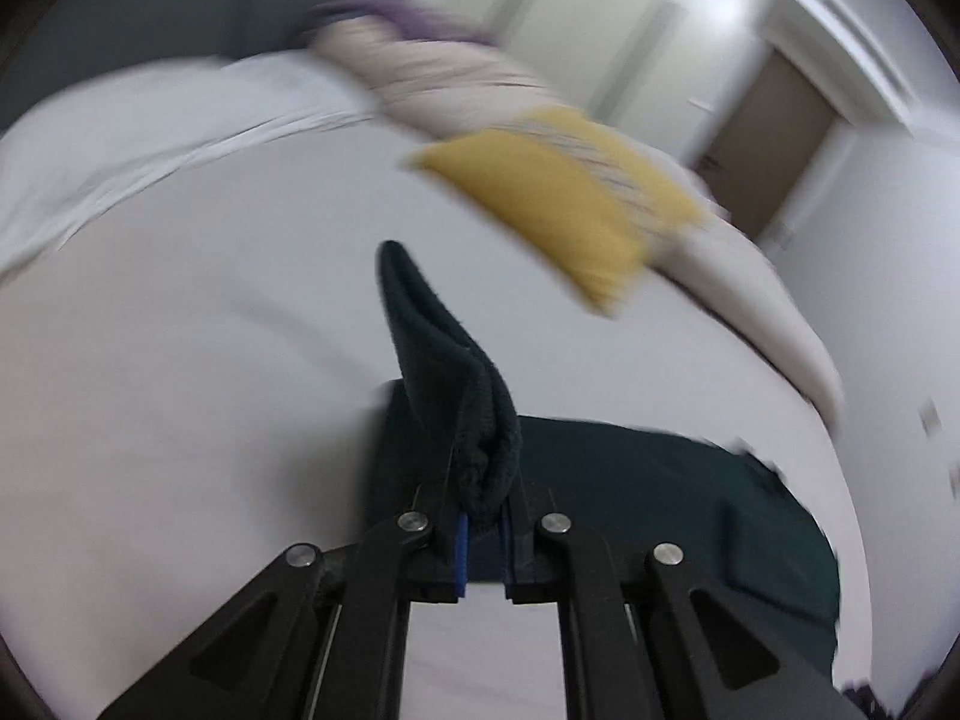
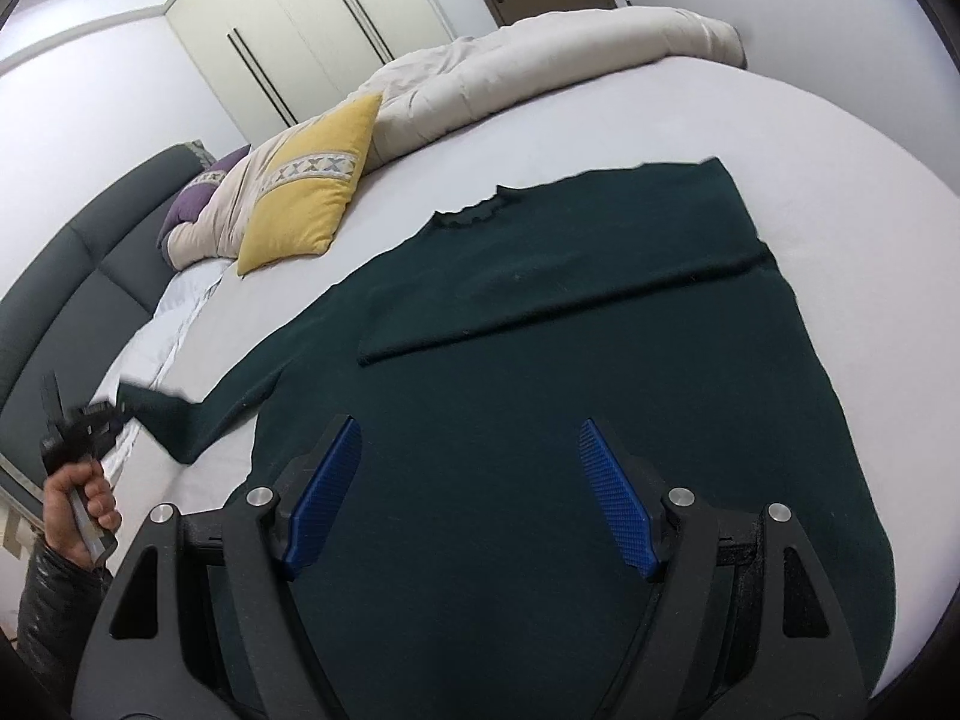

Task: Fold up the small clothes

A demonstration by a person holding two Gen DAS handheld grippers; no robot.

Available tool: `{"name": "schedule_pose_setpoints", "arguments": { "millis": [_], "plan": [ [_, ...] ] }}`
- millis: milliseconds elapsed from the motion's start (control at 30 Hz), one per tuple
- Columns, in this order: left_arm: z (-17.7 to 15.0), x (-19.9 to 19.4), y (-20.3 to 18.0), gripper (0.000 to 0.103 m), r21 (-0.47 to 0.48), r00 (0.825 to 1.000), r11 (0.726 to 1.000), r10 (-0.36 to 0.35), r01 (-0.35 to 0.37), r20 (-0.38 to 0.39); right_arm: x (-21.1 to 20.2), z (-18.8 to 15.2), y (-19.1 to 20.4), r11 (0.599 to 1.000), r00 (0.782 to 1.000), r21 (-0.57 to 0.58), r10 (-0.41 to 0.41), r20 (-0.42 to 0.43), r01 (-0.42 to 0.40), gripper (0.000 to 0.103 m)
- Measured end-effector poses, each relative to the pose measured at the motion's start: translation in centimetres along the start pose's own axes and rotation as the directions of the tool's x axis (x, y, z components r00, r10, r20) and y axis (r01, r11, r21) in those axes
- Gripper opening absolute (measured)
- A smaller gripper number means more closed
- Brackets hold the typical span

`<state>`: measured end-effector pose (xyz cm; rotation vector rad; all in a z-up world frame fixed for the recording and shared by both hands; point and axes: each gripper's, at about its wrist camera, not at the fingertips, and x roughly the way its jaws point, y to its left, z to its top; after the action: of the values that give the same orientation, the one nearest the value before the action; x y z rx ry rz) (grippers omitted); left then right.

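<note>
A dark green sweater (image 2: 540,372) lies flat on the white bed sheet (image 2: 852,138), neck towards the pillows. Its right sleeve (image 2: 570,294) is folded across the chest. My left gripper (image 1: 483,516) is shut on the cuff of the left sleeve (image 1: 438,360), which sticks up bunched between the blue pads. In the right wrist view the left gripper (image 2: 105,414) holds that sleeve (image 2: 198,414) stretched out and lifted at the bed's left side. My right gripper (image 2: 471,450) hovers open over the sweater's lower body, with nothing between its blue pads (image 2: 327,492).
A yellow pillow (image 2: 312,204) and a purple one (image 2: 192,198) lean by the dark headboard (image 2: 72,276). A rolled beige duvet (image 2: 540,54) runs along the bed's far edge. Wardrobe doors (image 2: 300,18) stand behind. A person's hand (image 2: 78,510) grips the left tool.
</note>
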<state>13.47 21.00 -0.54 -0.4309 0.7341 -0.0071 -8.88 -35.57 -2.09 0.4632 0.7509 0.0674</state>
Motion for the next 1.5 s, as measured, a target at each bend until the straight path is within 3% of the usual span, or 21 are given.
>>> {"name": "schedule_pose_setpoints", "arguments": {
  "millis": [100,200,267,333,367,433,533,767,867,933,967,1067,1100,1333,1500],
  "plan": [
    [-2.5,1.4,-10.0,0.008,0.144,0.992,0.982,-0.117,0.123,-0.045,-0.2,0.2,-2.1,0.999,1.0,0.038,-0.001,0.014,0.001,0.074],
    [-6.6,4.2,-17.4,0.009,0.245,0.98,0.951,-0.164,0.188,-0.114,-0.2,0.4,-3.7,0.997,1.0,0.074,-0.009,0.019,0.007,0.074],
    [-10.3,7.0,-20.9,0.016,0.273,0.966,0.936,-0.174,0.222,-0.189,-0.1,0.4,-4.7,0.996,1.0,0.092,-0.016,0.011,0.015,0.074],
    [-13.5,9.2,-22.7,0.036,0.297,0.947,0.924,-0.159,0.243,-0.279,0.2,0.5,-5.5,0.995,1.0,0.097,-0.029,-0.005,0.03,0.074],
    [-14.7,9.6,-23.0,0.038,0.298,0.937,0.921,-0.153,0.25,-0.313,0.3,0.6,-5.8,0.995,0.999,0.097,-0.037,-0.012,0.038,0.074],
    [-15.6,9.0,-22.0,0.052,0.294,0.93,0.917,-0.168,0.269,-0.327,0.8,0.8,-6.3,0.995,0.999,0.095,-0.041,-0.024,0.043,0.074],
    [-15.2,6.3,-19.6,0.07,0.277,0.937,0.916,-0.211,0.289,-0.279,2.8,1.8,-6.2,0.993,0.998,0.113,-0.012,-0.057,0.018,0.074],
    [-10.1,2.8,-10.4,0.072,0.115,0.968,0.968,-0.205,0.222,-0.146,11.8,5.7,0.6,0.989,0.976,0.058,0.144,-0.166,-0.136,0.074],
    [-9.1,3.1,-7.8,0.072,0.081,0.975,0.978,-0.179,0.19,-0.13,17.3,6.0,3.8,0.995,0.956,0.024,0.104,-0.275,-0.101,0.072],
    [-8.7,3.2,-6.1,0.072,0.051,0.976,0.983,-0.17,0.178,-0.138,21.2,5.7,4.8,0.998,0.934,0.002,0.058,-0.352,-0.061,0.062],
    [-8.7,3.2,-5.6,0.072,0.038,0.975,0.983,-0.171,0.178,-0.14,22.6,5.6,5.4,0.999,0.934,-0.034,0.006,-0.356,-0.02,0.054],
    [-8.7,3.2,-4.6,0.072,0.025,0.976,0.984,-0.17,0.175,-0.139,23.1,6.2,6.9,0.995,0.941,-0.093,-0.01,-0.339,-0.023,0.01],
    [-8.8,3.3,-4.5,0.072,0.024,0.976,0.985,-0.167,0.172,-0.141,22.9,6.7,7.4,0.994,0.94,-0.106,-0.001,-0.341,-0.037,0.007],
    [-7.2,4.7,-5.9,0.072,0.034,0.976,0.983,-0.172,0.178,-0.134,17.5,11.9,8.6,0.974,0.977,-0.199,0.066,-0.202,-0.107,0.006],
    [-5.4,6.5,-7.3,0.072,0.079,0.982,0.985,-0.141,0.152,-0.13,17.7,15.6,4.1,0.983,0.982,-0.183,-0.017,-0.19,-0.018,0.006]
  ]
}}
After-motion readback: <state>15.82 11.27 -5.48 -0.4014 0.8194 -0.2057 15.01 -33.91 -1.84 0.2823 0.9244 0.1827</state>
